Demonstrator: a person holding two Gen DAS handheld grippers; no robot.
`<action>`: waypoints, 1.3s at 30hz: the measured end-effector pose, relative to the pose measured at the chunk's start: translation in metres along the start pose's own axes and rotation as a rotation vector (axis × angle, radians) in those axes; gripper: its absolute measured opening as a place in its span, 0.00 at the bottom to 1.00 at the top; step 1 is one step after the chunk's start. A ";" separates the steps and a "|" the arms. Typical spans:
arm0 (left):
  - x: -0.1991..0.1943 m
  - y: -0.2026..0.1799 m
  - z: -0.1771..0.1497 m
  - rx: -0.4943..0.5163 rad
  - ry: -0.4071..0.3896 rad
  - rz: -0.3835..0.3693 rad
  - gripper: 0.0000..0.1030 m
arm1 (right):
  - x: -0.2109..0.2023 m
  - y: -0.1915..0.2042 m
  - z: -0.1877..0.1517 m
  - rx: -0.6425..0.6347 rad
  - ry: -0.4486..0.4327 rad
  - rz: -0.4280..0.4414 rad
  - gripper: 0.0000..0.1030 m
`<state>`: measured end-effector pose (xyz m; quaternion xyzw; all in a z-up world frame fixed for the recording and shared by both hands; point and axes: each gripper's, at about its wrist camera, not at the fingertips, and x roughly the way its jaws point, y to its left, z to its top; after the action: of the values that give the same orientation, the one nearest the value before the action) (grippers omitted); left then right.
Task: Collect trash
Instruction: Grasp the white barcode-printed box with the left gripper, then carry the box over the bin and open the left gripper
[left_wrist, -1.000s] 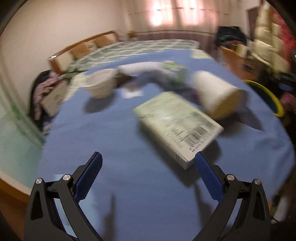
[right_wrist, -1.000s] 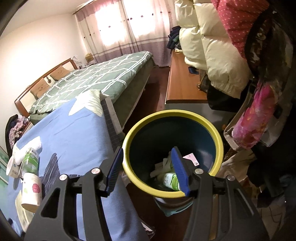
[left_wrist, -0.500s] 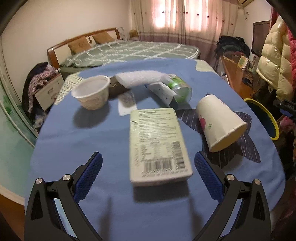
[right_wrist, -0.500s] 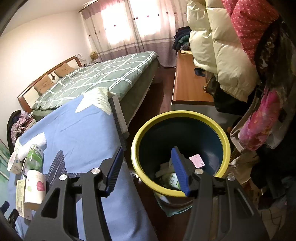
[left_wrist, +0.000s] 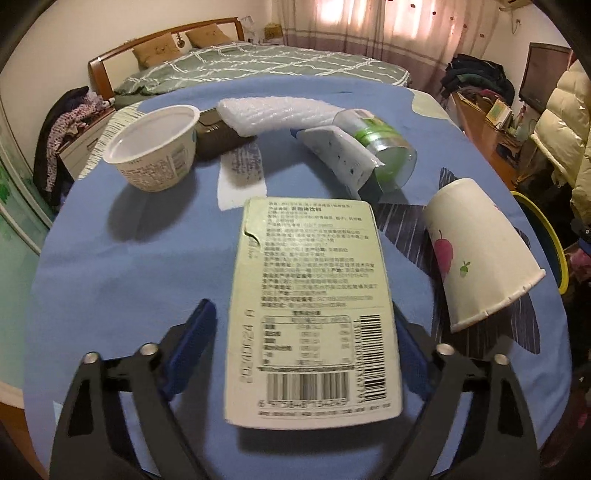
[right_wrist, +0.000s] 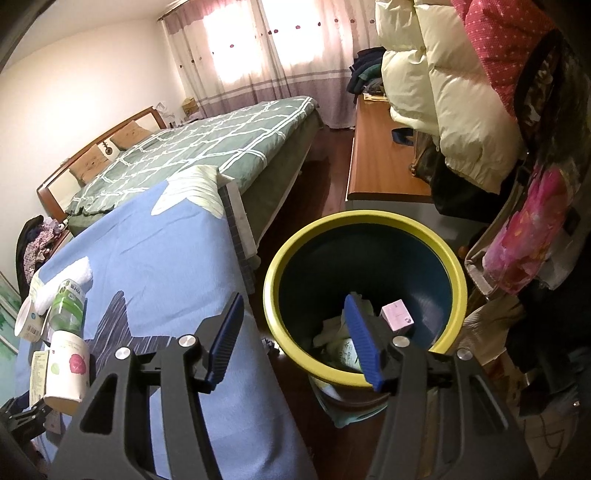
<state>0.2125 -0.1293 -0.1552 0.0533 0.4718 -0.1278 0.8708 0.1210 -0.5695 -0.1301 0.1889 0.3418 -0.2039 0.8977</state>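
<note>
Closer now than a second ago, the left gripper (left_wrist: 303, 343) straddles the flat drink carton (left_wrist: 314, 310), which lies label-up on the blue cloth (left_wrist: 129, 266); jaws closing, pads not clearly pressing it. Right of the carton: a tipped paper cup (left_wrist: 476, 251). Far side: yogurt tub (left_wrist: 155, 147), foam wrap (left_wrist: 277, 114), green bottle (left_wrist: 380, 140). Right gripper (right_wrist: 295, 336) hangs half-open, empty, over the yellow-rimmed bin (right_wrist: 364, 218).
</note>
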 end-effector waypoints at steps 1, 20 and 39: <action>0.000 -0.001 0.000 0.004 -0.003 0.003 0.76 | 0.000 0.000 0.000 -0.001 0.001 0.001 0.53; -0.079 -0.033 0.017 0.089 -0.178 -0.077 0.69 | -0.011 -0.015 -0.009 0.007 -0.003 -0.002 0.53; -0.057 -0.268 0.073 0.382 -0.158 -0.316 0.69 | -0.024 -0.096 -0.018 0.100 -0.023 -0.084 0.55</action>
<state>0.1688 -0.3924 -0.0598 0.1321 0.3724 -0.3529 0.8482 0.0478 -0.6365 -0.1451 0.2166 0.3286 -0.2603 0.8817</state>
